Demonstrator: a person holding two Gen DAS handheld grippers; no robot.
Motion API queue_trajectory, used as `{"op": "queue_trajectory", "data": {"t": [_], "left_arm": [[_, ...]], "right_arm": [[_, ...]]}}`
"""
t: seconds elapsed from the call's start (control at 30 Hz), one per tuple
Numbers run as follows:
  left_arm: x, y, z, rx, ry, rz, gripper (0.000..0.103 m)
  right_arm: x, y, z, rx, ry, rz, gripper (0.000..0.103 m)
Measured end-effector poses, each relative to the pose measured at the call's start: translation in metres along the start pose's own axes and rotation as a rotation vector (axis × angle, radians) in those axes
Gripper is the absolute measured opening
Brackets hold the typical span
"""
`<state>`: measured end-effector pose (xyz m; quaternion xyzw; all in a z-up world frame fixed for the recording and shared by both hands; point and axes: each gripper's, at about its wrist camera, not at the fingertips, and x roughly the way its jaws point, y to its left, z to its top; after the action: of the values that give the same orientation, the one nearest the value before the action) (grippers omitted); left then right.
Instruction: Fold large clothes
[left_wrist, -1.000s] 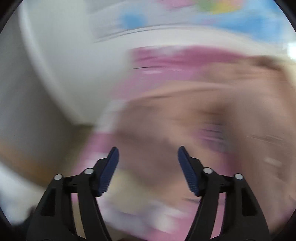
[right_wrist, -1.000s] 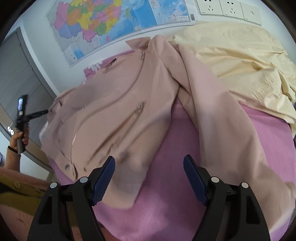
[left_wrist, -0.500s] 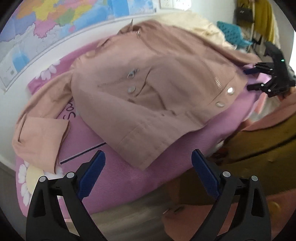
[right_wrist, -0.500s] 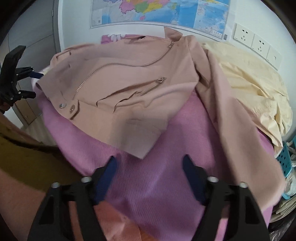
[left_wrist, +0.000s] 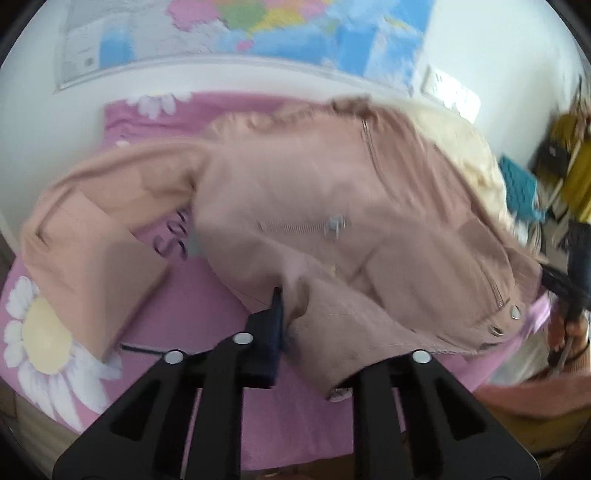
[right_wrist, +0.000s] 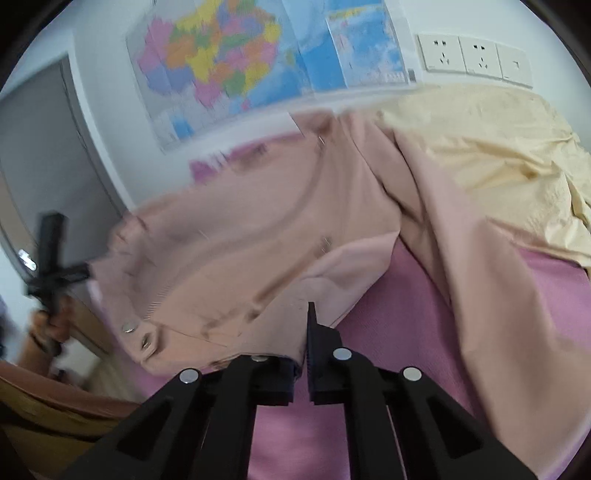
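- Dusty-pink fabric is what both tools are working on: the jacket (left_wrist: 332, 206) is lying front-up on the pink blanket (left_wrist: 192, 325), collar toward the wall map (right_wrist: 229, 62), with one sleeve (left_wrist: 96, 236) bent out to the side and a cream sheet (right_wrist: 491, 155) bunched just beside it.
- The left gripper (left_wrist: 291, 314) has just been closing, and its jaws are now pinching the bottom hem of the jacket; cloth is visibly bunching between the pads.
- The right gripper (right_wrist: 306, 347) has likewise just been closing and is nipping the near corner of the lower front panel, jaws nearly together on a thin layer of fabric.
- Judgement: the step in hand is securing both lower corners, ahead of carrying the hem up toward the collar.
- To do it well, both grips should be taking every layer of the hem, not only the top one; the right grip looks shallow and may be slipping off.
- The two hands should be lifting together and level, keeping the hem taut between them so the fold lands straight.
- The loose sleeves are not yet tucked in; carried over as they lie, they would be leaving a lumpy fold.
- Motion blur is softening both views, so exact grip depth cannot be confirmed.
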<state>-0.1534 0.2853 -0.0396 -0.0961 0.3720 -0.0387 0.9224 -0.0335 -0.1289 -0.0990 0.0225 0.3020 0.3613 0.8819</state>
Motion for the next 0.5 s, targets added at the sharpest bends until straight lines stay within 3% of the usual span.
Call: {"op": "queue_trajectory", "data": {"t": [0.13, 0.27, 0.37, 0.4, 0.43, 0.5], "left_arm": [[-0.039, 0.017, 0.028, -0.104, -0.044, -0.023, 0.011], [-0.078, 0.013, 0.040, -0.053, -0.090, 0.019, 0.010], [-0.085, 0.005, 0.033, 0.039, -0.055, 0.050, 0.013], [-0.079, 0.000, 0.028, 0.092, -0.026, 0.076, 0.019], [-0.069, -0.004, 0.023, 0.138, 0.002, 0.155, 0.032], [-0.036, -0.011, 0.005, 0.237, 0.124, 0.288, 0.034]], "right_arm": [[-0.059, 0.025, 0.029, -0.037, -0.071, 0.082, 0.004], [-0.093, 0.050, 0.032, -0.110, -0.068, 0.129, 0.002], [-0.087, 0.050, 0.019, -0.133, 0.007, 0.065, 0.002], [-0.076, 0.041, 0.011, -0.114, 0.049, 0.036, 0.002], [-0.062, 0.031, 0.003, -0.094, 0.107, 0.003, 0.003], [-0.036, 0.016, -0.016, -0.068, 0.227, 0.003, 0.004]]}}
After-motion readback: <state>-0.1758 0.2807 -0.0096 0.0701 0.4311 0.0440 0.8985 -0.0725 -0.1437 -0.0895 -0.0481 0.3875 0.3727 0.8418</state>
